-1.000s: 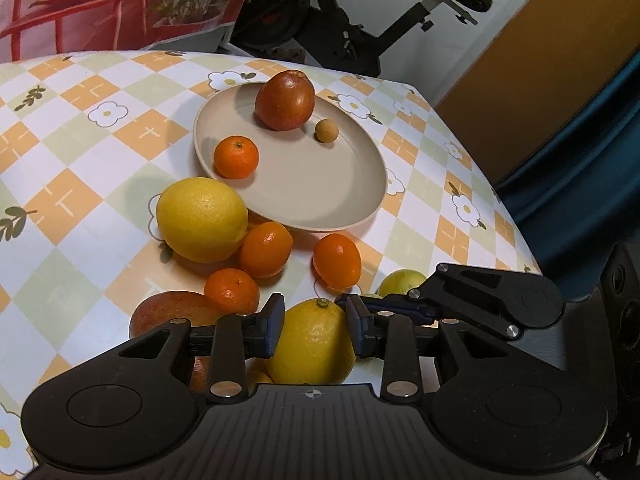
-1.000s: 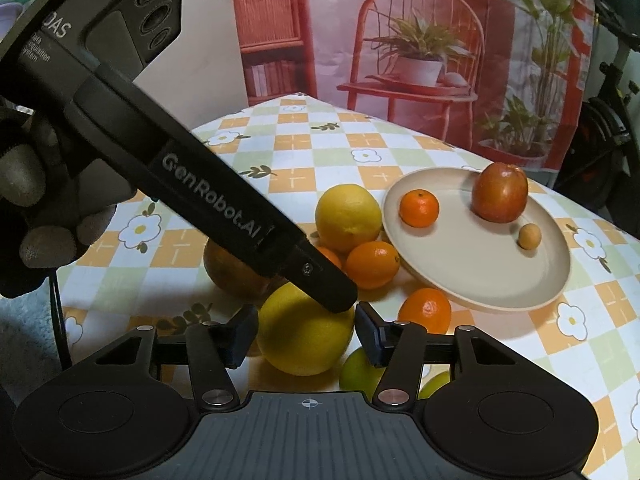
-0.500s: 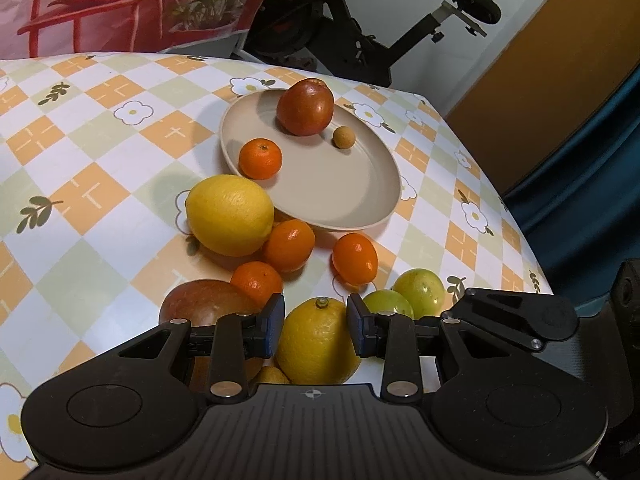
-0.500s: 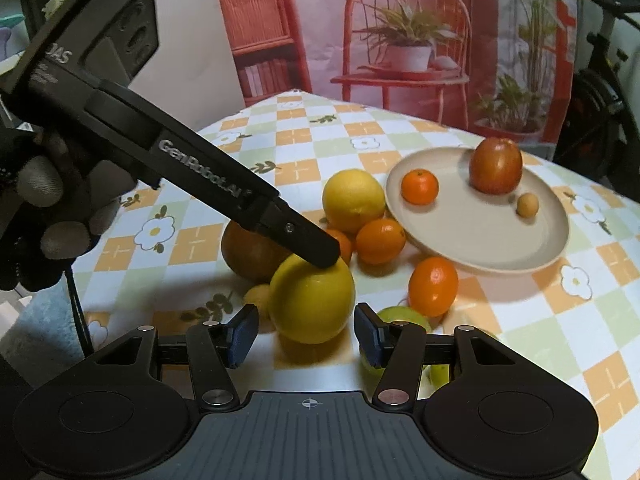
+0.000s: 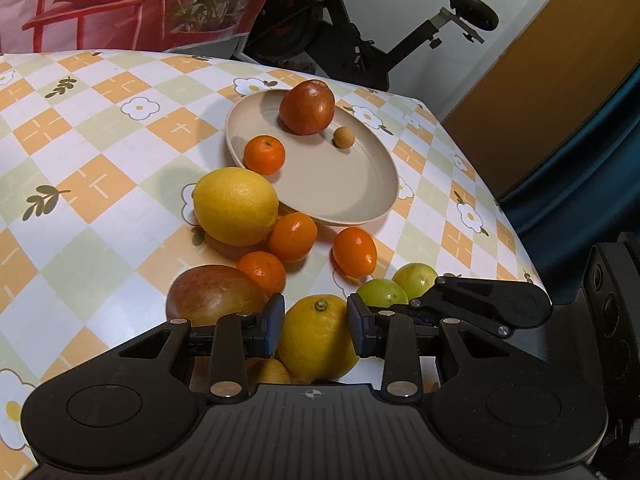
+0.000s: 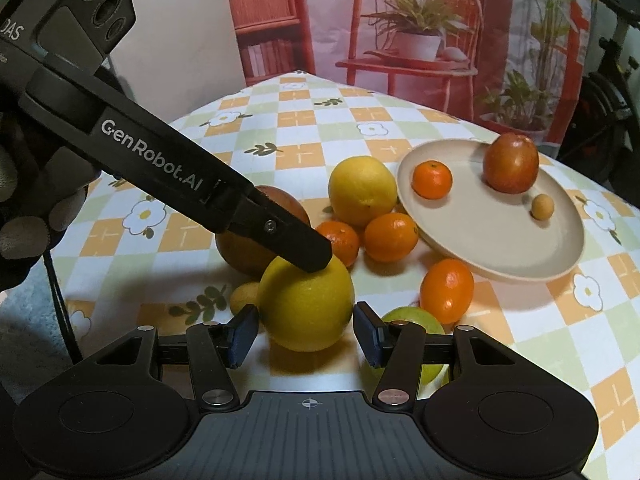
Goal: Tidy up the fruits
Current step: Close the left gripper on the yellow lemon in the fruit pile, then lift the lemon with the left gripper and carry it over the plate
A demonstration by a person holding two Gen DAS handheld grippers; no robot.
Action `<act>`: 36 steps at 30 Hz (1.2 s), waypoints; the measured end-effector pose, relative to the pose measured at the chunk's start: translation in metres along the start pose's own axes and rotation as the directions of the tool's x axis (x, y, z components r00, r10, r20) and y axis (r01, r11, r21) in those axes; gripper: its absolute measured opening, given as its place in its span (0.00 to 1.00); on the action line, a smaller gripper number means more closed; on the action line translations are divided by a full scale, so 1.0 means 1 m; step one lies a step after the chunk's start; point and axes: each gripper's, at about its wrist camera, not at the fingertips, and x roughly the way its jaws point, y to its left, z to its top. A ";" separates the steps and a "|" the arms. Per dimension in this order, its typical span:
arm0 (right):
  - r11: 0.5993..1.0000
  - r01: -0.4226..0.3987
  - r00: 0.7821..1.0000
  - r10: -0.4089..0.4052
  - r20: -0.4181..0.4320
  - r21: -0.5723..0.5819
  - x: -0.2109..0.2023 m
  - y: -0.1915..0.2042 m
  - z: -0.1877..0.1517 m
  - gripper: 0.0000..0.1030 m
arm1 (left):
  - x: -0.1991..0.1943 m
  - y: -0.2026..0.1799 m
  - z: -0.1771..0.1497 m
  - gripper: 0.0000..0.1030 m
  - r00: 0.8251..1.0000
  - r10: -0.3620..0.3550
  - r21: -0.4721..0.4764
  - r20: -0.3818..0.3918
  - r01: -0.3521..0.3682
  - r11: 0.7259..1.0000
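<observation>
The tablecloth (image 5: pixel 100 184) was checked in orange, pale green and white, with white flowers. The plate (image 5: pixel 360 184) was beige and held a dark red apple (image 5: pixel 307 107). The lemon (image 5: pixel 318 340) was yellow, the limes (image 5: pixel 382 293) green.

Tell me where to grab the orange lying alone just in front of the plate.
Grip the orange across its narrow middle, coming from above. It is oval and lies on its side, with bare cloth around it; the plate rim sits just behind.
</observation>
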 end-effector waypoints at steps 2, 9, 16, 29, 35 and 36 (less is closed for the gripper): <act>0.999 0.008 1.000 -0.008 -0.008 -0.032 0.003 0.003 0.002 0.49 | -0.001 0.002 0.000 0.35 1.000 -0.003 -0.006 0.001 0.003 1.000; 0.992 0.039 0.999 -0.043 -0.031 -0.122 0.013 0.012 0.007 0.51 | -0.002 0.004 -0.001 0.34 1.000 -0.010 -0.008 0.002 0.010 1.000; 0.988 0.049 0.999 -0.051 -0.009 -0.143 0.012 0.014 0.004 0.49 | -0.002 0.004 -0.001 0.34 1.000 -0.017 -0.013 0.000 0.017 1.000; 0.997 0.054 0.994 -0.049 0.096 -0.055 -0.011 -0.007 0.006 0.49 | -0.005 -0.012 0.016 0.34 0.998 -0.042 0.003 0.039 0.042 0.999; 0.998 0.062 0.987 -0.059 0.149 -0.016 -0.025 -0.024 0.014 0.49 | -0.007 -0.026 0.035 0.34 0.997 -0.043 0.038 0.062 0.041 0.998; 0.998 0.064 0.986 -0.062 0.157 -0.012 -0.026 -0.027 0.016 0.49 | -0.007 -0.029 0.040 0.34 0.997 -0.044 0.043 0.067 0.041 0.998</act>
